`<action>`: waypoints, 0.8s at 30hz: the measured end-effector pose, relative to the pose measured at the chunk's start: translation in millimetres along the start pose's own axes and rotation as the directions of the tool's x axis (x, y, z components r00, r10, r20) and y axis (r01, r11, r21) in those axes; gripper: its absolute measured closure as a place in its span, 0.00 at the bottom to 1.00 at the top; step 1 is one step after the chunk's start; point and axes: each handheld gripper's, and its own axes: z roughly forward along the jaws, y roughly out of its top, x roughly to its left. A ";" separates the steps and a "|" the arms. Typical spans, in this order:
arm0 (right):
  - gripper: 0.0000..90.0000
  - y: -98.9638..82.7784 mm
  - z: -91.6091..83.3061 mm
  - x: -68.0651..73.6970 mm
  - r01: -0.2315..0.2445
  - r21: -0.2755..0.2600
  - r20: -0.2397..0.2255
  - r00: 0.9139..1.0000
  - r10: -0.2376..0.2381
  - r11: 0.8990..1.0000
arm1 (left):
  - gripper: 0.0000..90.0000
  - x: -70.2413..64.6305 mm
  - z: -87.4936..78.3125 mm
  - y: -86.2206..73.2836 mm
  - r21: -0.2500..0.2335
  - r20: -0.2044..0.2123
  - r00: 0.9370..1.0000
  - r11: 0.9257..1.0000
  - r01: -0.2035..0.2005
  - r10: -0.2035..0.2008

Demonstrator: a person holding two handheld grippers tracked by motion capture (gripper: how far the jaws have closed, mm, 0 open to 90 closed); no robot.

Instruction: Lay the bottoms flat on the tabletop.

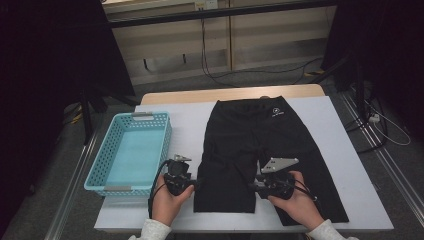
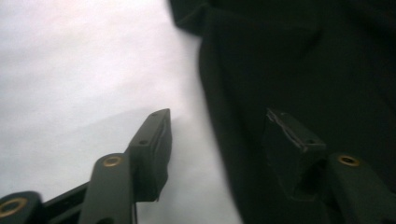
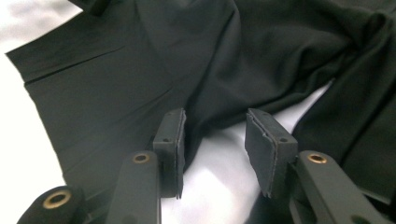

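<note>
Black shorts [image 1: 250, 145] lie flat on the white table [image 1: 345, 150], waistband at the far side, legs toward me. My left gripper [image 1: 196, 184] is at the outer edge of the left leg near its hem. In the left gripper view it [image 2: 217, 126] stands open, one jaw over bare table, the other over the black cloth [image 2: 303, 56], with the cloth's edge between them and neither pad pressing on it. My right gripper [image 1: 252, 187] is at the inner edge of that same leg. The right gripper view has it [image 3: 215, 126] open over a white strip between folds of the shorts [image 3: 140, 70].
A light blue plastic basket [image 1: 100, 165] stands at the table's left side, close to my left hand. Bare white table surrounds the shorts on the right. Cables run across the floor beyond the table's far edge.
</note>
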 end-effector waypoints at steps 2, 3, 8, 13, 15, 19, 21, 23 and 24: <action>0.61 1.6 7.9 0.2 0.004 0.016 -0.005 1.000 -0.004 1.000 | 0.59 3.2 0.6 2.6 0.000 0.009 1.000 1.000 0.026 -0.026; 0.62 2.0 12.1 0.3 0.008 0.027 -0.007 1.000 -0.007 1.000 | 0.61 4.5 1.5 3.4 -0.002 0.009 0.999 0.999 0.032 -0.032; 0.74 5.1 14.6 -3.6 0.002 0.026 0.001 1.000 -0.002 1.000 | 0.69 1.0 4.6 5.9 0.009 0.027 0.999 1.000 0.028 -0.028; 0.91 4.4 13.4 -10.5 -0.024 0.026 -0.011 1.000 0.024 0.999 | 0.91 -0.7 5.6 5.1 0.047 0.083 0.996 0.998 0.041 -0.045; 0.95 3.4 13.4 -11.6 -0.037 0.025 -0.049 0.998 0.038 0.999 | 0.98 -1.2 4.9 3.9 0.063 0.105 0.993 0.997 0.045 -0.051; 0.96 2.5 11.0 -8.3 -0.019 0.036 -0.063 0.998 0.021 0.999 | 0.99 -3.2 -0.7 -0.9 0.097 0.126 0.991 0.995 0.031 -0.044; 0.96 0.2 8.3 -5.3 -0.014 0.046 -0.077 0.997 0.017 0.999 | 0.99 -4.5 -4.0 -5.0 0.107 0.133 0.991 0.994 0.021 -0.035; 0.96 -1.8 5.6 -3.2 -0.010 0.053 -0.093 0.996 0.015 0.999 | 0.99 -5.0 -7.3 -8.3 0.118 0.145 0.989 0.993 0.020 -0.037; 0.95 -3.0 3.9 -2.2 -0.005 0.059 -0.101 0.995 0.011 0.998 | 0.99 -5.0 -9.1 -9.3 0.113 0.150 0.988 0.994 0.014 -0.031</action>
